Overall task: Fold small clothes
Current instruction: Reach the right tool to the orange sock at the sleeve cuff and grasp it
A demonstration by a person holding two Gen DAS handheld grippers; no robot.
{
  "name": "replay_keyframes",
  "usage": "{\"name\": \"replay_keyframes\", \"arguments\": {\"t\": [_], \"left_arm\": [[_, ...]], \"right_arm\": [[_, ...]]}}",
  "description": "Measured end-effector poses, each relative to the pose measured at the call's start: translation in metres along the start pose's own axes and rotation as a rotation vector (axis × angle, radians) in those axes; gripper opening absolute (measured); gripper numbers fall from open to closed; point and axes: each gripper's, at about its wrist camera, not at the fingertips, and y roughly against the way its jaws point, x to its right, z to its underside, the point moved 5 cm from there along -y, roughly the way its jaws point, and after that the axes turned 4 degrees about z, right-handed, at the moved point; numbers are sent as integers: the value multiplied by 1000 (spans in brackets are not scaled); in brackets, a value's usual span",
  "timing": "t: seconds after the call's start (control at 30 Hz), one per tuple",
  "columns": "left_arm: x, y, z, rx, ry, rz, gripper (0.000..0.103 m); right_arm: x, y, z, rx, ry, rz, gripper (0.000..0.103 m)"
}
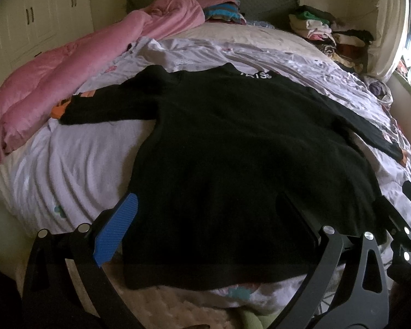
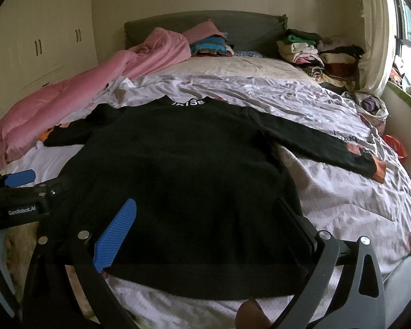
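Note:
A black long-sleeved sweater (image 1: pixel 233 142) lies flat on the bed, collar with white lettering at the far end, hem nearest me, both sleeves spread out with orange cuffs. It also shows in the right wrist view (image 2: pixel 189 170). My left gripper (image 1: pixel 208 205) is open and empty, its jaws straddling the sweater's lower left part above the hem. My right gripper (image 2: pixel 208 208) is open and empty over the sweater's lower part. The left gripper's body shows at the left edge of the right wrist view (image 2: pixel 19 192).
The bed carries a pale patterned sheet (image 2: pixel 342 192). A pink quilt (image 1: pixel 68 76) is bunched along the left side. Stacks of folded clothes (image 2: pixel 320 52) sit at the far right by the headboard (image 2: pixel 205 24). White wardrobes (image 2: pixel 41 41) stand left, a window (image 2: pixel 408 35) right.

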Motion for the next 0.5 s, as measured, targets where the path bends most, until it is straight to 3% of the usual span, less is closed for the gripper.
{"name": "replay_keyframes", "arguments": {"t": [0.5], "left_arm": [[3, -29, -75, 19, -3, -30, 95]], "right_arm": [[16, -41, -47, 37, -26, 29, 99]]}}
